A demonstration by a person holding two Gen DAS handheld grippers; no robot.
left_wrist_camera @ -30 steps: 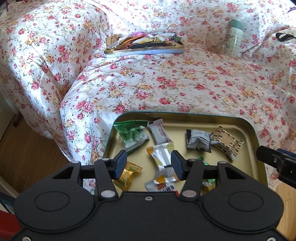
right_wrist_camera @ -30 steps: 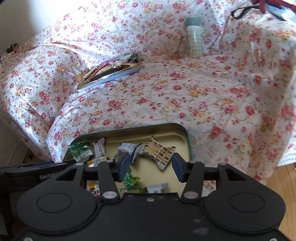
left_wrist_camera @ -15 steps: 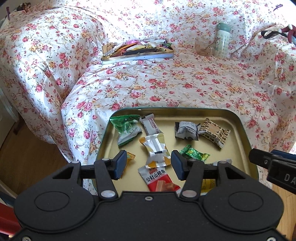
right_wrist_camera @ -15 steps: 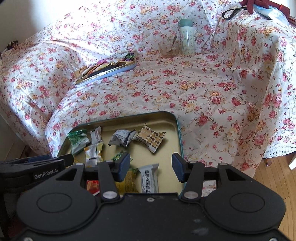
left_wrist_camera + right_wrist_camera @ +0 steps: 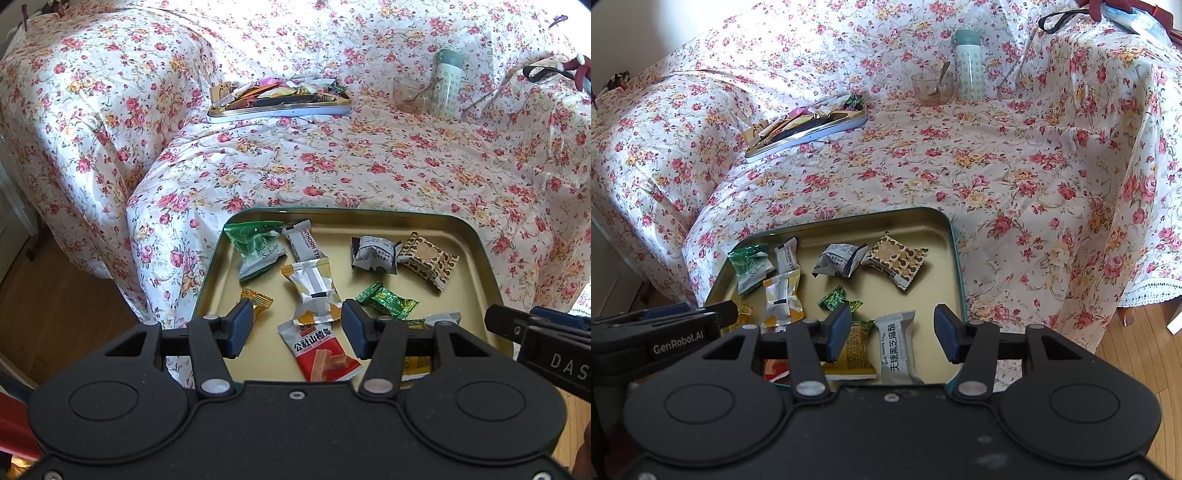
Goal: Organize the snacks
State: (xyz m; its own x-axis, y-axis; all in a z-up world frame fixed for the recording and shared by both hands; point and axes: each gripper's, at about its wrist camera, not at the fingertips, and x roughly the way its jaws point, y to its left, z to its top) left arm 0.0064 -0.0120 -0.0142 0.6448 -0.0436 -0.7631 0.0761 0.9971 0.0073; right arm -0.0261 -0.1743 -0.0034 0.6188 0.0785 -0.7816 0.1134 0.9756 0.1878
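A gold tin tray [image 5: 476, 254] [image 5: 945, 236] with a teal rim lies on the near edge of the flowered cloth and holds several wrapped snacks. Among them are a green pack [image 5: 255, 247], a yellow-and-silver sweet [image 5: 314, 288], a red pack [image 5: 321, 350], a leopard-print pack [image 5: 428, 260] [image 5: 897, 260] and a grey sesame bar [image 5: 897, 345]. My left gripper [image 5: 295, 328] hovers open above the tray's near left part, over the red pack. My right gripper [image 5: 892, 332] hovers open above the near right part, over the grey bar. Neither holds anything.
A second tin [image 5: 277, 101] [image 5: 809, 127] heaped with wrappers lies farther back on the cloth. A glass cup with a spoon [image 5: 932, 88] and a pale green bottle [image 5: 967, 66] stand at the back right. Wooden floor [image 5: 48, 306] lies left of and below the cloth.
Both grippers have drawn back toward the near side, so more of the tray and the red and grey packs have come into view. The jaws have kept the same width.
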